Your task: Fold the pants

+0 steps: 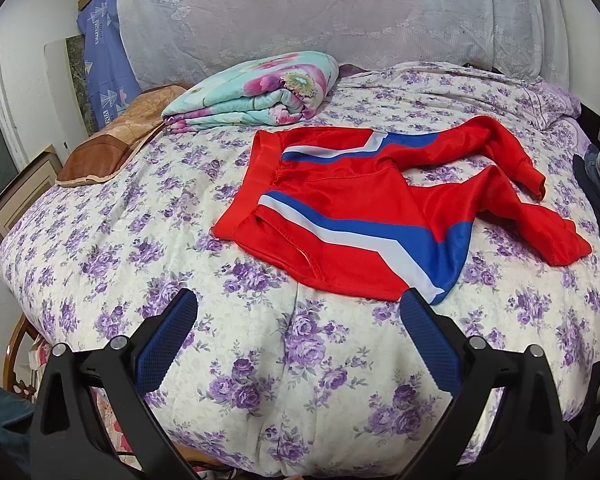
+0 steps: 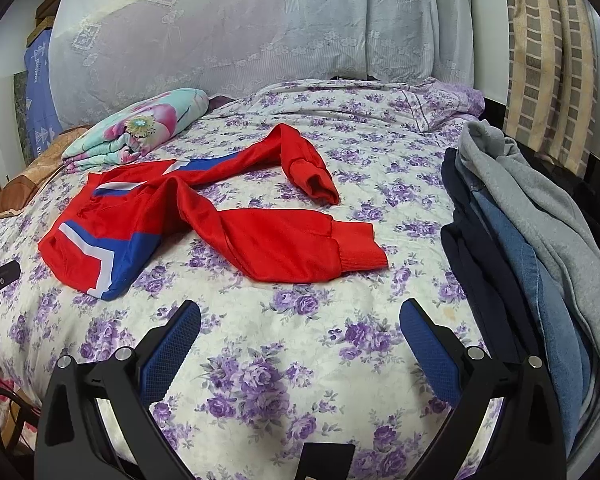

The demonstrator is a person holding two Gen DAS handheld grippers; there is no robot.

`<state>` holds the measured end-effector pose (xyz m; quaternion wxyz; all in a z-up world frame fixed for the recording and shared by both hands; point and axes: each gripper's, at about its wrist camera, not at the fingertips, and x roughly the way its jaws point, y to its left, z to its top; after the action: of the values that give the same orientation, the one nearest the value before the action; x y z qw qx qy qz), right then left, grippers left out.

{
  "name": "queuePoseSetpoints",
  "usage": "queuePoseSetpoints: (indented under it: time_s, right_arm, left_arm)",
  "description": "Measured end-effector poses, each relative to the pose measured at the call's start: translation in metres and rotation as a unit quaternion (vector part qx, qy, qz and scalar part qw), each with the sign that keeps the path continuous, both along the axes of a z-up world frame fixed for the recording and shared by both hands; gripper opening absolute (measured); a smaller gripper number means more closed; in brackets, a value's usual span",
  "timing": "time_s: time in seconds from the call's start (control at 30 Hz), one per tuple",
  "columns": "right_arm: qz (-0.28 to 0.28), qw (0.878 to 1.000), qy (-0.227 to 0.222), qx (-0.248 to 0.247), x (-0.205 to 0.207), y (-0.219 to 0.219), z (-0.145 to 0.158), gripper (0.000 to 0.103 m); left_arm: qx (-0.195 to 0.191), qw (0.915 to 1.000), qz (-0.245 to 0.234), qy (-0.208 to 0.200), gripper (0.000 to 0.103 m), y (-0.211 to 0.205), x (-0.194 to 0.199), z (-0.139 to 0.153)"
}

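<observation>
Two grippers hover over the near edge of a bed (image 1: 100, 240), both with their blue-padded fingers spread wide and nothing between them. The left gripper (image 1: 298, 300) sits low in its own view, its left finger (image 1: 168, 340) at 7 o'clock and its right one at 5 o'clock, clear of the cloth below. The right gripper (image 2: 300, 312) is posed the same way in its view, one finger (image 2: 428, 348) at 5 o'clock.

The red pants (image 1: 340, 208) lie unfolded and rumpled on the purple-flowered bedspread. In the left wrist view they fill the middle and reach toward 3 o'clock, the waistband at the left end, with blue and white stripes slanting across each hip. The nearest hem of the hip panel lies just beyond the left gripper's right fingertip, though whether they touch I cannot tell. In the right wrist view the pants (image 2: 228, 224) run from 9 o'clock to the centre: one leg stretches toward the right gripper and ends in a ribbed cuff (image 2: 360, 248), the other bends away toward 12 o'clock and doubles back on itself.

A folded floral blanket (image 1: 256, 92) rests beyond the waistband, toward 11 o'clock, beside a brown pillow (image 1: 116, 140). A pile of grey, blue and dark clothes (image 2: 520, 240) sits at 3 o'clock in the right wrist view, well apart from the pants. A pale lace curtain (image 2: 240, 32) hangs behind the bed.
</observation>
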<state>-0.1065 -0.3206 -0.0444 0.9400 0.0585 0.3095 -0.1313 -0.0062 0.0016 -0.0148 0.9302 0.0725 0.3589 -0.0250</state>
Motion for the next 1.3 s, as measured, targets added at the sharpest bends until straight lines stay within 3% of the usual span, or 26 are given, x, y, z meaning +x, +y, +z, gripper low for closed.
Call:
queuePoseSetpoints:
  time_s: [1.07,1.3]
  right_arm:
    - [0.007,1.000,-0.007,-0.021,-0.006,0.005,0.004,0.100]
    - [0.012,1.000,-0.004,-0.023,0.002,0.002,0.003,0.100]
  left_arm:
    - [0.004,1.0000,-0.004,-0.004,0.099,-0.006,-0.005,0.010]
    - [0.008,0.9999,-0.007,0.004,0.099,-0.005,0.009,0.004]
